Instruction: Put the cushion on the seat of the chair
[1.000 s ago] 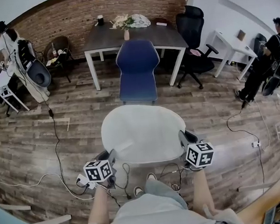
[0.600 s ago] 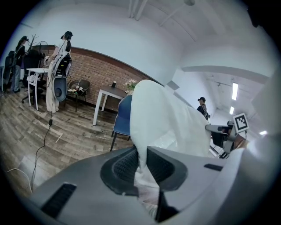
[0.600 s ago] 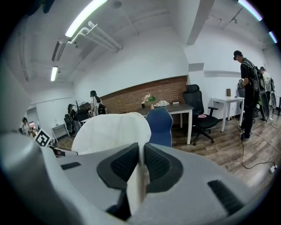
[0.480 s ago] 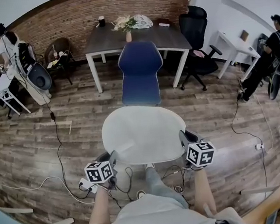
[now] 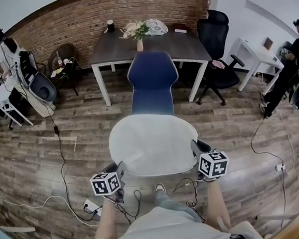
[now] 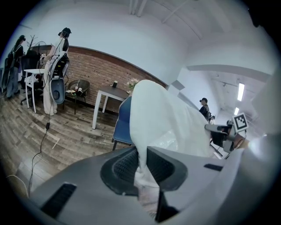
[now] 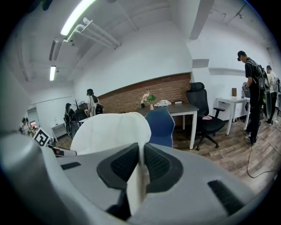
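Note:
A white oval cushion (image 5: pixel 152 143) hangs level in the air between my two grippers, above the wooden floor. My left gripper (image 5: pixel 117 172) is shut on its near left edge and my right gripper (image 5: pixel 197 149) is shut on its near right edge. In the left gripper view the cushion (image 6: pixel 160 118) is pinched between the dark pads; the right gripper view shows the cushion (image 7: pixel 112 129) pinched the same way. The blue chair (image 5: pixel 152 82) stands just beyond the cushion's far edge, its seat facing me, pushed up to a dark table (image 5: pixel 117 47).
A black office chair (image 5: pixel 216 43) stands right of the table. Cables (image 5: pixel 62 165) trail over the floor at my left. A person (image 5: pixel 288 65) stands at the far right, another person (image 5: pixel 5 51) at the far left beside a small white table (image 5: pixel 2 98).
Both grippers and the cushion have moved forward toward the blue chair, which now sits closer and larger in the head view. The grips have not changed.

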Available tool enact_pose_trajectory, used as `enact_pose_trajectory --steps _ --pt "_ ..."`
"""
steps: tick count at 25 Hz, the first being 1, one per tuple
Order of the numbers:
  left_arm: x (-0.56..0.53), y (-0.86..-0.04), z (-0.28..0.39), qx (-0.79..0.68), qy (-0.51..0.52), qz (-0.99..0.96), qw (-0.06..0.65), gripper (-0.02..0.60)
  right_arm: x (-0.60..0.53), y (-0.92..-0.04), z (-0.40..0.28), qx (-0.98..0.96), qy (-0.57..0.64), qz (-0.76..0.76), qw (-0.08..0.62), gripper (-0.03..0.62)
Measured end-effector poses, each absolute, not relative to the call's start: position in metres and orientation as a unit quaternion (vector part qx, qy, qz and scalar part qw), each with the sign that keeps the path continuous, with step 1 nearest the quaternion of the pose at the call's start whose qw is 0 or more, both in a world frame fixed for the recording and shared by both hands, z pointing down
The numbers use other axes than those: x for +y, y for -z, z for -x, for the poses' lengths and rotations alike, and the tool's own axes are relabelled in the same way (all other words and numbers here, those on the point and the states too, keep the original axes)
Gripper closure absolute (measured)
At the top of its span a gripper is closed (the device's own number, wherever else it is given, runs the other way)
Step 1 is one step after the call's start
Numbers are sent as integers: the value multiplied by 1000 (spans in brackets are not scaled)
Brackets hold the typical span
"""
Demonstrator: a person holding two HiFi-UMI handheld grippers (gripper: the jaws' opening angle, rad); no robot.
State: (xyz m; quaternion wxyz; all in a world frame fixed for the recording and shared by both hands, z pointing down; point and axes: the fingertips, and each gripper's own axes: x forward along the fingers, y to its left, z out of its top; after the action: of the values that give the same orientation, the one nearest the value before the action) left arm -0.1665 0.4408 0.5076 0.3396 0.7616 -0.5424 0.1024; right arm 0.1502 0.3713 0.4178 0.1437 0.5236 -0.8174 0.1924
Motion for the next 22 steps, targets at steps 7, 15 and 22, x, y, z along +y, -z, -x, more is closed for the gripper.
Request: enact_pose_trajectory --steps 7,15,22 --pt "361 -507 151 -554 -108 -751 343 534 289 -419 -168 -818 -194 -520 152 546" --pt "286 -514 122 -541 -106 -758 348 534 214 -425 -195 -814 -199 -526 145 546" --pt "238 -507 110 -545 -106 -760 336 534 167 -421 -210 -817 -197 -525 135 546"
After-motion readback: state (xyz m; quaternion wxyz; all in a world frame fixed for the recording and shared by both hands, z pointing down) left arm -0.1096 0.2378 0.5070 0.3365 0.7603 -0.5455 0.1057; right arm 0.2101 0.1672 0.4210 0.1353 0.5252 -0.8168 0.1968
